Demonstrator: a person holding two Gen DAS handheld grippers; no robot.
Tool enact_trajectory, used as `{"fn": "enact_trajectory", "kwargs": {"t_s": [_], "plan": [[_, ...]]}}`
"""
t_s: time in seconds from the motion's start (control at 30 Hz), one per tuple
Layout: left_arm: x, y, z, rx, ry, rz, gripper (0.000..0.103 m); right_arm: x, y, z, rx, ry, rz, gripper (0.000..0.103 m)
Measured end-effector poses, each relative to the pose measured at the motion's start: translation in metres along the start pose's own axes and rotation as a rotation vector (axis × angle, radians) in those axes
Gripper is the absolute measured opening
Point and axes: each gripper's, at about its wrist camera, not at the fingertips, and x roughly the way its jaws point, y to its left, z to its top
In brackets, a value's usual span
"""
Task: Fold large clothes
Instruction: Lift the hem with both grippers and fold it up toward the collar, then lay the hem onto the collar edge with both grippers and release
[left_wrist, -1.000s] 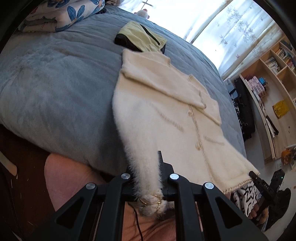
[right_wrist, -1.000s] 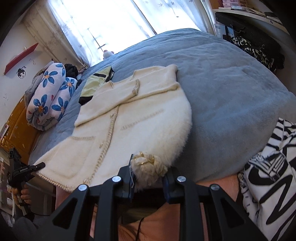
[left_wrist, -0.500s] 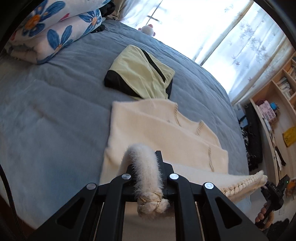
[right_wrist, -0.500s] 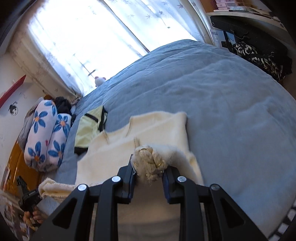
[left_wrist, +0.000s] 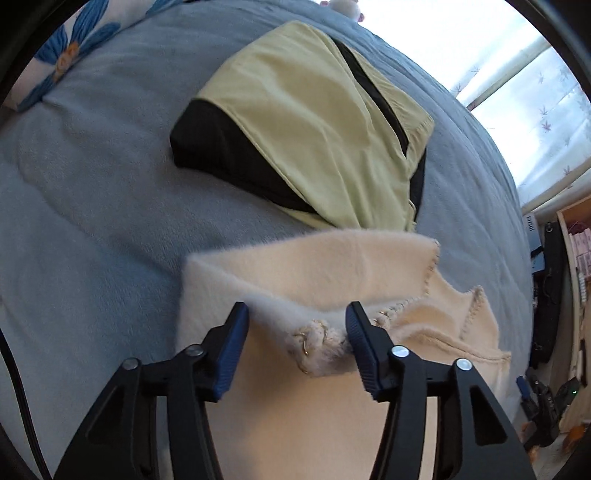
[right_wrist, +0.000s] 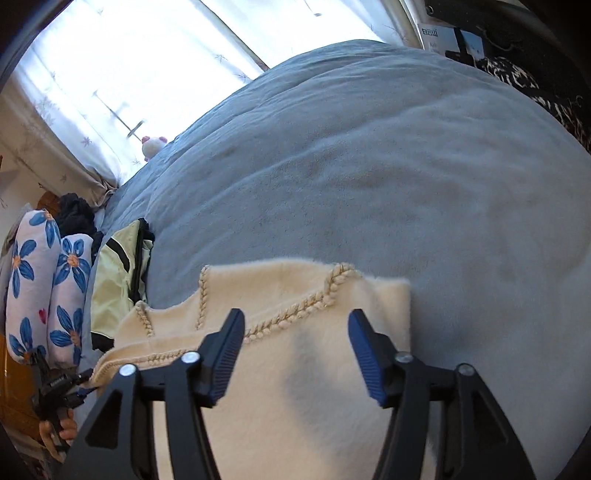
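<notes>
My left jaws stand apart, having just been opening: the left gripper (left_wrist: 295, 328) has a fuzzy corner of the cardigan (left_wrist: 317, 273) between its blue pads, resting against the right-hand pad but not pinched. My right jaws are likewise spread and have just been opening; the right gripper (right_wrist: 295, 334) hangs over flat cream cloth with nothing clamped between its pads.

Left wrist view, left to right: a flower-print pillow (left_wrist: 62, 51) at the upper edge; the grey-blue blanket (left_wrist: 85, 192); a folded yellow-green and black garment (left_wrist: 314, 122) beyond the cardigan, their edges meeting or nearly so; the cardigan itself, cream, long-piled and fluffy, doubled over on the blanket. The loose corner carries a knot of braided trim with small gold rings (left_wrist: 314, 334). A stitched edge runs down the right side of the fold.

Right wrist view, left to right: my other hand (right_wrist: 59, 432) on its handle at the lower edge; two flower-print pillows (right_wrist: 44, 280); the yellow-green garment (right_wrist: 114, 280); then the cardigan (right_wrist: 295, 369), its folded top edge straight, with rope-like braid (right_wrist: 306, 306) crossing it diagonally and outlining a notched neckline. A grey shadow falls on the pile between my pads. The blanket (right_wrist: 424, 177) fills the right.
</notes>
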Motion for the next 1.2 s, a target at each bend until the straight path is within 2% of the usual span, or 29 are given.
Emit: {"fn": "enact_trajectory", "kwargs": {"t_s": [0.03,0.07,0.17,0.27,0.43,0.6,0.7,0.87,0.9,0.93,0.97,1.0,1.03,1.1,1.2], "plan": [[-0.001,0.001,0.0,0.022,-0.023,0.018,0.075,0.003,-0.004,0.002,0.0,0.004,-0.008,0.062],[-0.003,0.002,0.001,0.045,-0.046,0.022,0.076,0.006,-0.009,0.003,0.002,0.007,-0.017,0.062],[-0.01,0.006,0.01,0.079,-0.089,-0.003,0.077,0.014,-0.024,0.005,0.008,0.024,-0.03,0.062],[-0.01,0.009,0.017,0.116,-0.1,0.01,0.079,0.023,-0.032,0.005,-0.011,0.033,-0.045,0.062],[0.005,0.005,0.013,0.228,-0.083,0.053,0.079,0.038,-0.029,0.002,-0.041,0.047,-0.053,0.062],[0.026,-0.012,0.005,0.384,-0.091,0.135,0.079,0.042,-0.02,0.002,-0.122,0.044,-0.079,0.062],[0.037,-0.018,0.001,0.449,-0.088,0.157,0.079,0.045,-0.017,0.003,-0.163,0.049,-0.09,0.062],[0.048,-0.023,0.004,0.477,-0.104,0.156,0.079,0.056,-0.011,0.005,-0.233,0.069,-0.142,0.062],[0.05,-0.022,0.005,0.472,-0.102,0.14,0.067,0.059,-0.009,0.005,-0.247,0.069,-0.152,0.062],[0.052,-0.023,0.005,0.47,-0.095,0.097,0.036,0.06,-0.007,0.004,-0.263,0.061,-0.163,0.062],[0.053,-0.024,0.003,0.47,-0.081,0.057,0.021,0.061,-0.005,0.003,-0.283,0.049,-0.179,0.062],[0.054,-0.027,-0.001,0.478,-0.094,0.083,0.014,0.061,-0.002,0.001,-0.305,0.035,-0.196,0.06],[0.053,-0.032,-0.006,0.506,-0.119,0.113,0.011,0.06,0.002,-0.002,-0.333,0.013,-0.214,0.055],[0.049,-0.038,-0.016,0.548,-0.166,0.162,0.008,0.056,0.013,-0.01,-0.404,-0.022,-0.262,0.015],[0.034,-0.037,-0.021,0.504,-0.211,0.173,0.007,0.045,0.023,-0.018,-0.457,-0.092,-0.32,0.009]]}}
